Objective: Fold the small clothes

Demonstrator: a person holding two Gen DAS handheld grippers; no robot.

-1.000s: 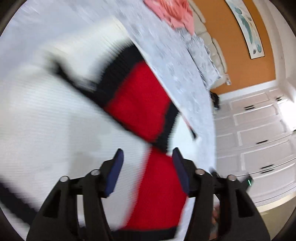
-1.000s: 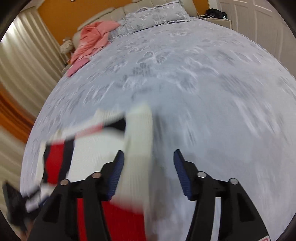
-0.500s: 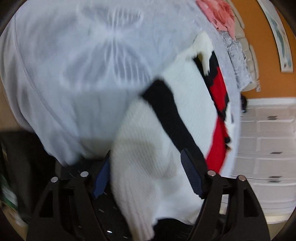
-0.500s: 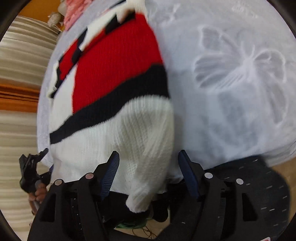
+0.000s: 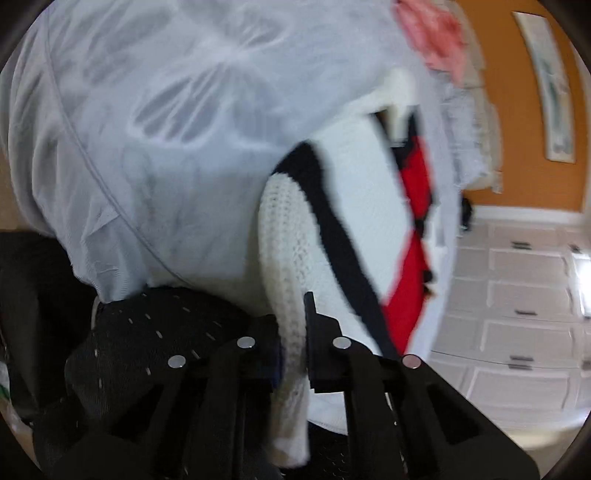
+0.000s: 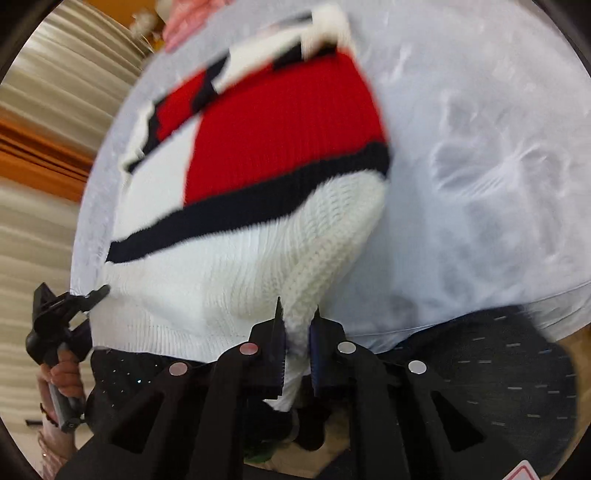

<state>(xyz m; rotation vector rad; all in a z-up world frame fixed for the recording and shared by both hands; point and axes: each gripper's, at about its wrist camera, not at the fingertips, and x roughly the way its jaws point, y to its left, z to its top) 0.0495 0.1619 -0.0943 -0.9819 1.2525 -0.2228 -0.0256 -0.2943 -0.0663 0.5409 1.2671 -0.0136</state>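
Left wrist view: to the left of the left tongs (image 5: 293,354), black dotted fabric (image 5: 155,332) bunches below the hanging edge of the pale grey bedspread with butterfly pattern (image 5: 147,129). The left tongs are clenched on a white ribbed fold of the white, red and black knitted sweater (image 5: 332,206), which runs up and away from the fingertips across the bed. Beyond the sweater, up and to the right, lies a pink crumpled garment (image 5: 436,33); further right, an orange wall with a framed picture (image 5: 550,88), and below it white panelled drawers (image 5: 517,295). Right wrist view: far left of the right tongs (image 6: 297,354), the other black tongs are seen at the sweater's white hem, handle held in a hand (image 6: 62,380); beige pleated curtains (image 6: 44,110) behind. The sweater (image 6: 258,147) spreads ahead of the fingertips, red panel above a black stripe, white knit nearest. The right tongs are clenched on a white knitted fold of it. To the right, the bedspread (image 6: 480,166) and more black dotted fabric (image 6: 517,369) below its edge. Both views motion-blurred.
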